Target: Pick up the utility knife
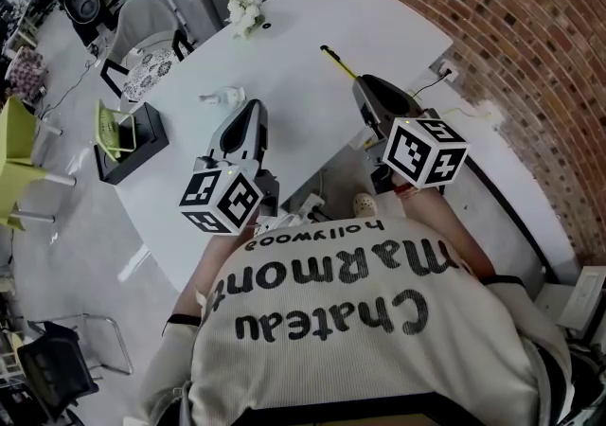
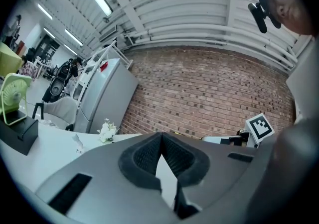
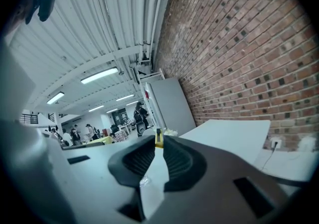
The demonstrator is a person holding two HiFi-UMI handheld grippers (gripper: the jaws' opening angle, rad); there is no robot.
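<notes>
right gripper (image 1: 363,84) jaws clamped on near end of yellow knife (image 1: 337,62), knife sticking out ahead over white table (image 1: 379,17), left gripper (image 1: 252,108) jaws closed, empty, well apart from knife

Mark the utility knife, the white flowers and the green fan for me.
utility knife (image 1: 341,62), head view, yellow handle.
white flowers (image 1: 244,10), head view, middle of the bunch.
green fan (image 1: 112,129), head view, its grille.
</notes>
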